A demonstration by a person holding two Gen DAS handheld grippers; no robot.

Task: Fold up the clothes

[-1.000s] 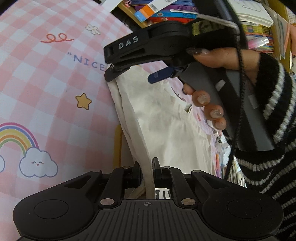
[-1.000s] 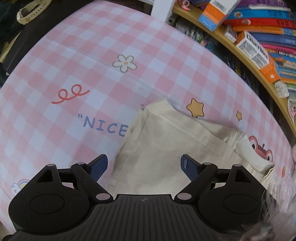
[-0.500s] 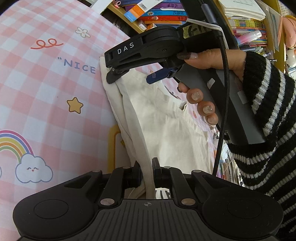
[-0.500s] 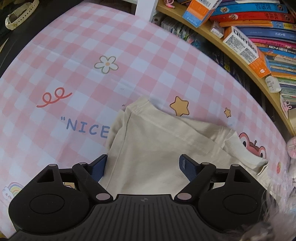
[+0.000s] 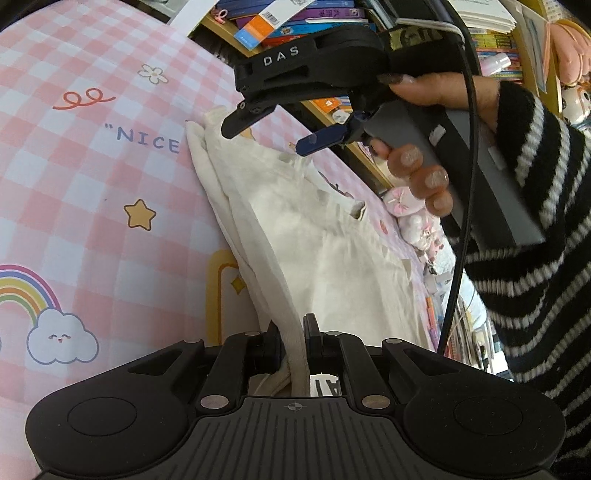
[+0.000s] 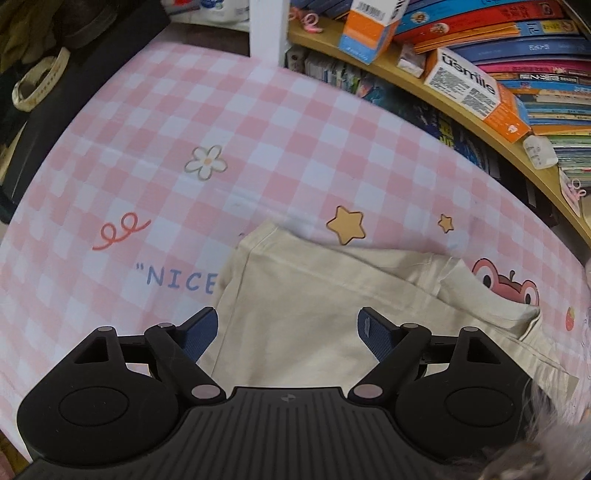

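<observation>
A cream garment (image 5: 332, 240) lies folded on the pink checked tablecloth (image 5: 74, 184). My left gripper (image 5: 293, 332) is shut on the garment's near edge, a band of cloth running up between its fingers. My right gripper (image 6: 288, 332) is open and empty, hovering above the garment (image 6: 314, 314) near its far left corner. In the left wrist view the right gripper (image 5: 280, 129) hangs above the garment's far corner, held by a hand in a striped sleeve.
A wooden bookshelf (image 6: 480, 122) with books and boxes curves along the table's far side. A white post (image 6: 267, 29) stands at the back. Dark furniture (image 6: 55, 92) lies off the left edge. Plush toys (image 5: 413, 214) sit at the right.
The right gripper has lifted up and back off the garment's far corner, staying open. The left gripper keeps its hold on the near edge.
</observation>
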